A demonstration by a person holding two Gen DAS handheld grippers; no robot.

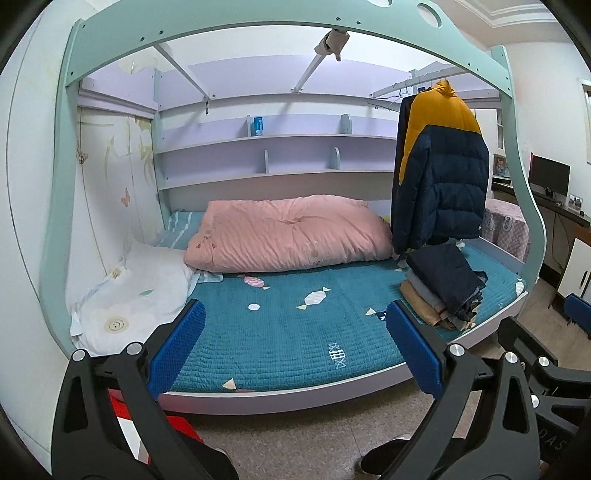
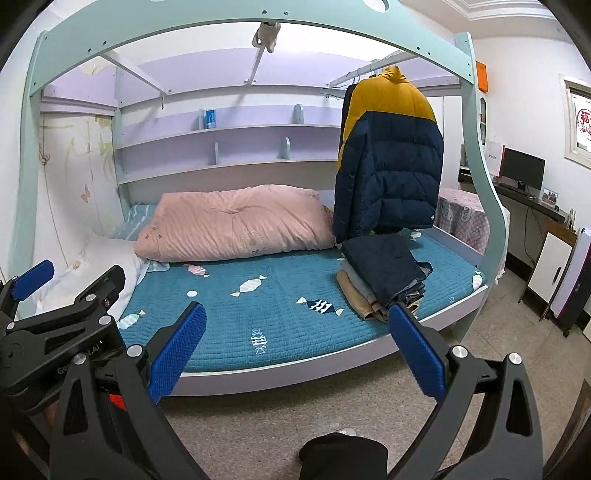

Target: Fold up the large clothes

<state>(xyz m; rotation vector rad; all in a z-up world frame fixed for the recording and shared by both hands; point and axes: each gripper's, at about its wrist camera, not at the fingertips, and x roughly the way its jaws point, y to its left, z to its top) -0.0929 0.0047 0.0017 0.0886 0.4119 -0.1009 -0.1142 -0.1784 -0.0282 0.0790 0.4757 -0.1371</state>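
Observation:
A navy and yellow puffer jacket (image 1: 441, 166) (image 2: 391, 162) hangs on a hanger from the rail at the right end of the bed. Below it a stack of folded clothes (image 1: 443, 284) (image 2: 384, 275), dark denim on top, lies on the teal mattress (image 1: 288, 339) (image 2: 258, 306). My left gripper (image 1: 293, 345) is open over the bed's front edge with nothing between its blue pads. My right gripper (image 2: 295, 345) is open too, empty, facing the bed from the floor side. Both stay well short of the jacket and the stack.
A pink duvet (image 1: 288, 232) (image 2: 236, 225) lies along the back of the bed, white bedding (image 1: 136, 288) at the left end. A mint bed frame (image 1: 258, 33) arches overhead. Desk with monitor (image 2: 522, 168) stands at the right. A person's feet (image 2: 343, 458) are on the tiled floor.

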